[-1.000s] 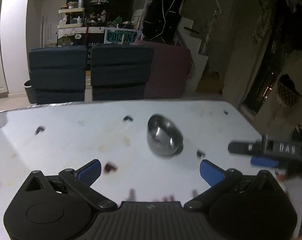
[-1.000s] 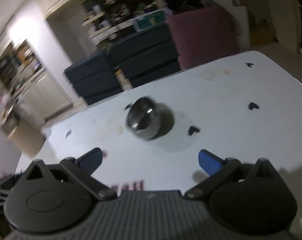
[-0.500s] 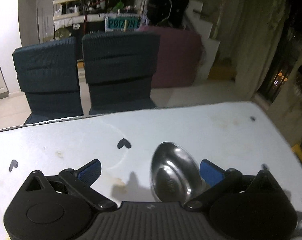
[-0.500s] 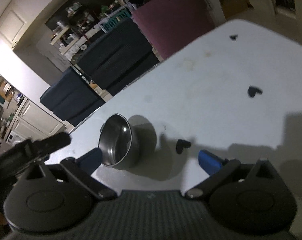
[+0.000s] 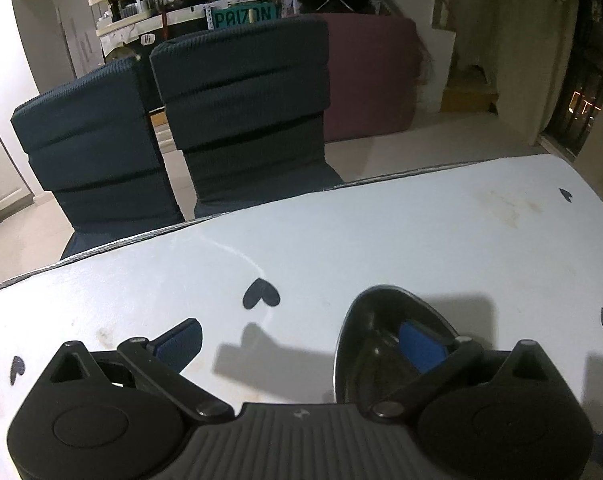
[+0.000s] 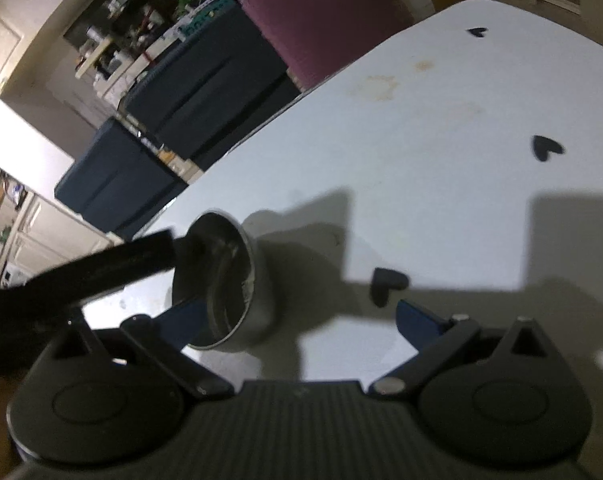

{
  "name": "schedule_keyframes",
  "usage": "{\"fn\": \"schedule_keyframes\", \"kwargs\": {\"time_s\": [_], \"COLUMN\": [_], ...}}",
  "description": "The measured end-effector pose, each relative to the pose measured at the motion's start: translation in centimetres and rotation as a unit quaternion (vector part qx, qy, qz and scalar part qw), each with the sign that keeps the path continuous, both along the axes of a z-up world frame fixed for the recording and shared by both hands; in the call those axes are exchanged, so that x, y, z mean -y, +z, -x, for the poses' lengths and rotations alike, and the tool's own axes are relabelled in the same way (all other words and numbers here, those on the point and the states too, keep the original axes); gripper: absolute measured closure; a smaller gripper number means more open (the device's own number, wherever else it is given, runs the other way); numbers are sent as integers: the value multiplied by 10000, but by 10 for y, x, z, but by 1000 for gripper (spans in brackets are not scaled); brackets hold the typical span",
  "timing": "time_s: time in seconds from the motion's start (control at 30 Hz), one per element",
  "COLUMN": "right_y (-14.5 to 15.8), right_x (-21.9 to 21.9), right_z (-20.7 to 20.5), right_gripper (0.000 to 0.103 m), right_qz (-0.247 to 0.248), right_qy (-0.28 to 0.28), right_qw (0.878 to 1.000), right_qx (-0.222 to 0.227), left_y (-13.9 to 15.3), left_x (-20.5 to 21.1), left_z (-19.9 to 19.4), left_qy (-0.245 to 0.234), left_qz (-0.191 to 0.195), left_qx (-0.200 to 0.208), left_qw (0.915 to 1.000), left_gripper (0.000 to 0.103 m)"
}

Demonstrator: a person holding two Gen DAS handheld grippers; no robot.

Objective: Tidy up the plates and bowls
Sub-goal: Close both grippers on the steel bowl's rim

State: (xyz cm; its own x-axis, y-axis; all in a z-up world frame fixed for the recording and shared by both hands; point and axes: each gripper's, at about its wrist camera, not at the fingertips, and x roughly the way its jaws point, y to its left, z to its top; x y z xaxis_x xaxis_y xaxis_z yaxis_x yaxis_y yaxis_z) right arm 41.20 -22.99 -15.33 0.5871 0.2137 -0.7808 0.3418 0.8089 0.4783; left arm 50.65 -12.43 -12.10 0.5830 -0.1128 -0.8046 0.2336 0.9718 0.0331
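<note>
Your left gripper (image 5: 299, 340) hangs low over the white desk (image 5: 381, 240), its jaws spread wide, with the small round stainless-steel bowl (image 5: 365, 356) sitting at the right-hand jaw: that blue-padded fingertip (image 5: 419, 346) reaches inside the bowl's rim, while the other blue pad (image 5: 181, 342) stands well off to the left over bare desk. Nothing is gripped.

From your right gripper (image 6: 301, 316), jaws likewise wide and empty, the same steel bowl (image 6: 237, 292) shows just ahead of the left jaw, and a black part of the other gripper (image 6: 101, 268) reaches to its far rim. A small black heart-shaped mark (image 6: 385, 282) lies between these jaws, nearer the right one.

Ahead of the left jaws the desk runs open to its far edge, dotted with more black heart marks (image 5: 261, 294) and faint brown stains (image 5: 509, 208); to the right the surface curves away to a rounded corner. Beyond the edge stand two dark blue ribbed chair backs (image 5: 241, 112) and a maroon one (image 5: 373, 80). A green sign (image 5: 243, 16) behind them appears to read "PAIZON".
</note>
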Motion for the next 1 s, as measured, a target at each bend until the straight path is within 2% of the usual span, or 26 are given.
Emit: {"fn": "schedule_keyframes", "kwargs": {"time_s": [0.2, 0.23, 0.3, 0.4, 0.53, 0.63, 0.77, 0.83, 0.93, 1.0], "right_y": [-15, -15, -16, -18, -17, -15, -12, -10, -10, -9], "right_x": [-21, -24, -28, -25, -21, -17, -13, -12, -11, -12], "right_z": [-17, -17, -18, -19, -25, -28, -32, -32, -34, -34], "right_gripper": [0, 0, 1, 1, 9, 16, 28, 35, 44, 47], "right_qz": [297, 450, 657, 710, 945, 875, 857, 947, 894, 830], "right_qy": [221, 246, 354, 460, 548, 605, 658, 663, 679, 741], "right_qw": [9990, 9986, 9970, 9962, 9936, 9935, 9933, 9926, 9930, 9934], "right_qx": [-236, -161, -191, -184, -294, -409, -407, -369, -358, -274], "left_y": [-9, -11, -13, -12, -8, -4, 1, 3, 3, 4], "left_x": [10, 10, 8, -1, -13, -21, -37, -44, -55, -59], "left_z": [-10, -11, -11, -10, -9, -5, 7, 14, 21, 27], "left_qy": [-117, -120, -71, 95, 96, 0, -58, -139, -261, -313], "left_qz": [-212, -274, -382, -413, -361, -418, -266, -186, -50, 98], "left_qx": [12, 14, 30, 82, 23, 38, 14, -13, -169, -225], "left_qw": [9997, 9996, 9992, 9991, 9993, 9991, 9996, 9997, 9995, 9992], "left_gripper": [0, 0, 0, 0, 0, 0, 0, 3, 16, 28]}}
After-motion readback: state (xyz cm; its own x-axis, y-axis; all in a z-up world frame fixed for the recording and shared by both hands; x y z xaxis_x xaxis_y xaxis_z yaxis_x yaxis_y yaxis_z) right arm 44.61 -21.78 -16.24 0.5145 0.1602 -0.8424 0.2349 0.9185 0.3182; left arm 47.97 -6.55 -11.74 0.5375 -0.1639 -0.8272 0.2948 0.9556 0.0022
